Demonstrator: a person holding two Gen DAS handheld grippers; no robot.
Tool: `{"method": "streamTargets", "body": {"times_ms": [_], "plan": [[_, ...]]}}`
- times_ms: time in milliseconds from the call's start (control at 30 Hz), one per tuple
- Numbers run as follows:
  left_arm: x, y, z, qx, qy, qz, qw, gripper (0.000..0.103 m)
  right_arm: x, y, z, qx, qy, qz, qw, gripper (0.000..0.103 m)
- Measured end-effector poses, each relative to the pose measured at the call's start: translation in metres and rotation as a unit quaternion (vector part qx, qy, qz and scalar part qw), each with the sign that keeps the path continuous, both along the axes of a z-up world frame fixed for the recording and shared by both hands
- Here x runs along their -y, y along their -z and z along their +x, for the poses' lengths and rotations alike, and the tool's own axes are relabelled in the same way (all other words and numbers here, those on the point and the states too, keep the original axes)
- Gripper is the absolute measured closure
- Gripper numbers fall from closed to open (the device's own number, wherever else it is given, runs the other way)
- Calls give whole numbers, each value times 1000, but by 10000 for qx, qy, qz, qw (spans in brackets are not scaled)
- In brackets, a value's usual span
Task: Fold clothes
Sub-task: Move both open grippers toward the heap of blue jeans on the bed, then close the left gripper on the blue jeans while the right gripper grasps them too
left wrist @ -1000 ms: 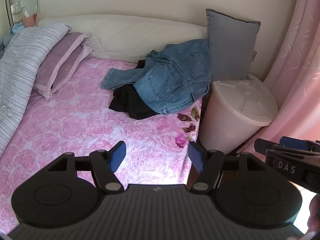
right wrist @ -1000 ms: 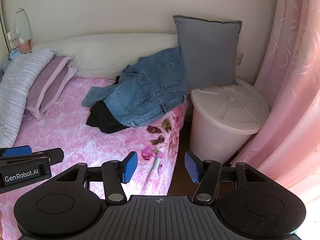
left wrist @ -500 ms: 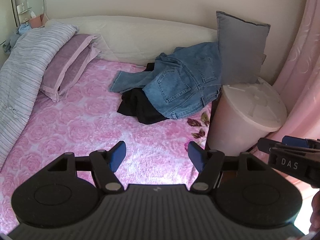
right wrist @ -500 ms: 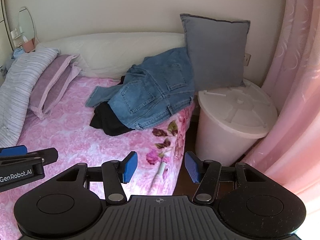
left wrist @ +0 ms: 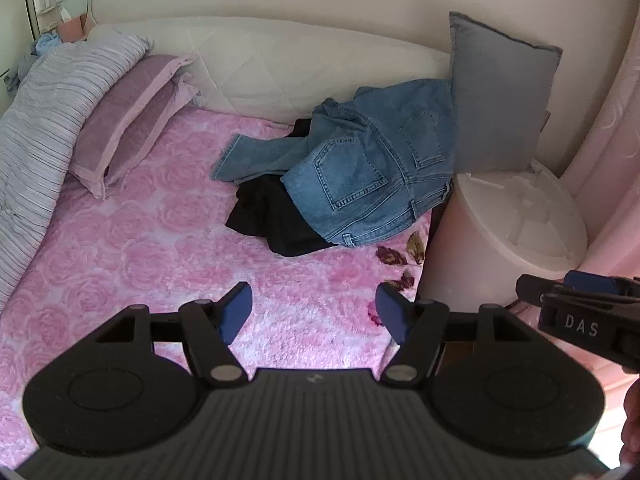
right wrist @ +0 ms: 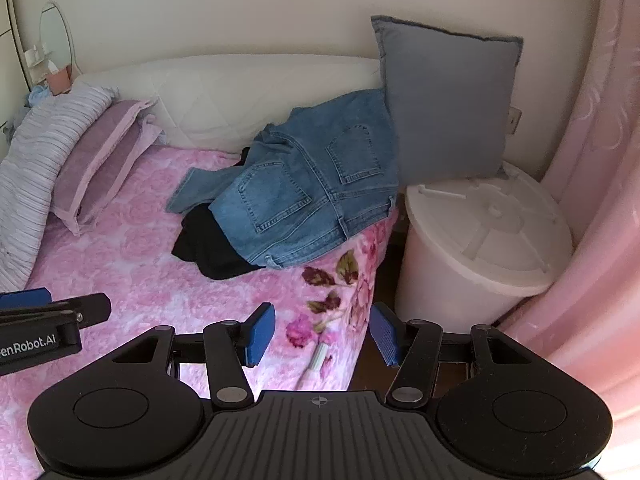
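Both hand-held grippers hover over the near part of a bed, each with its blue-padded fingers spread wide and nothing between them. The left hand-held gripper (left wrist: 315, 312) hangs above the pink blanket, and the right hand-held gripper (right wrist: 322, 334) hangs at the bed's right edge, partly over the dark floor gap beside it. Each one shows at the edge of the other's view.

The bed (left wrist: 132, 248) is covered by a pink blanket with a rose pattern and backed by a white padded headboard (left wrist: 280, 64). A striped grey duvet (left wrist: 44, 108) is bunched along the left side, with a mauve pillow (left wrist: 124, 120) lying against it. A grey cushion (right wrist: 448, 100) stands upright at the far right corner against the wall. Just beside the bed on the right stands a white lidded bin (right wrist: 480, 248), with a pink curtain (right wrist: 592, 200) beyond it.

A pair of blue jeans (left wrist: 360, 176) lies crumpled at the far right of the bed, back pockets up, its upper part resting against the grey cushion. A black garment (left wrist: 272, 216) lies partly under the jeans, sticking out towards the left and front. Both garments are well apart from the hand-held grippers.
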State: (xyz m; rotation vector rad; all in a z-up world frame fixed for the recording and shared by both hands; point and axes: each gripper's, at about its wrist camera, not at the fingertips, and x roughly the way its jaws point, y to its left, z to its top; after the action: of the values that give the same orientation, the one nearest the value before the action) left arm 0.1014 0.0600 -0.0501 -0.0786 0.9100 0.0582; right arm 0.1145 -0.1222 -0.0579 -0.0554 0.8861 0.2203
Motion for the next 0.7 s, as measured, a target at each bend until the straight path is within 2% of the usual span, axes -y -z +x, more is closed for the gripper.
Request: {"method": "streamTargets", "body": {"times_ms": [533,700], "plan": [[20,16,98,-269,-86,-11,9996,38,12,15,102,-229,-160,95,9996,47],[20,34,124,-440,-107,-58,9990,38,22,23,128,-293,-141,326,9989,47]]}}
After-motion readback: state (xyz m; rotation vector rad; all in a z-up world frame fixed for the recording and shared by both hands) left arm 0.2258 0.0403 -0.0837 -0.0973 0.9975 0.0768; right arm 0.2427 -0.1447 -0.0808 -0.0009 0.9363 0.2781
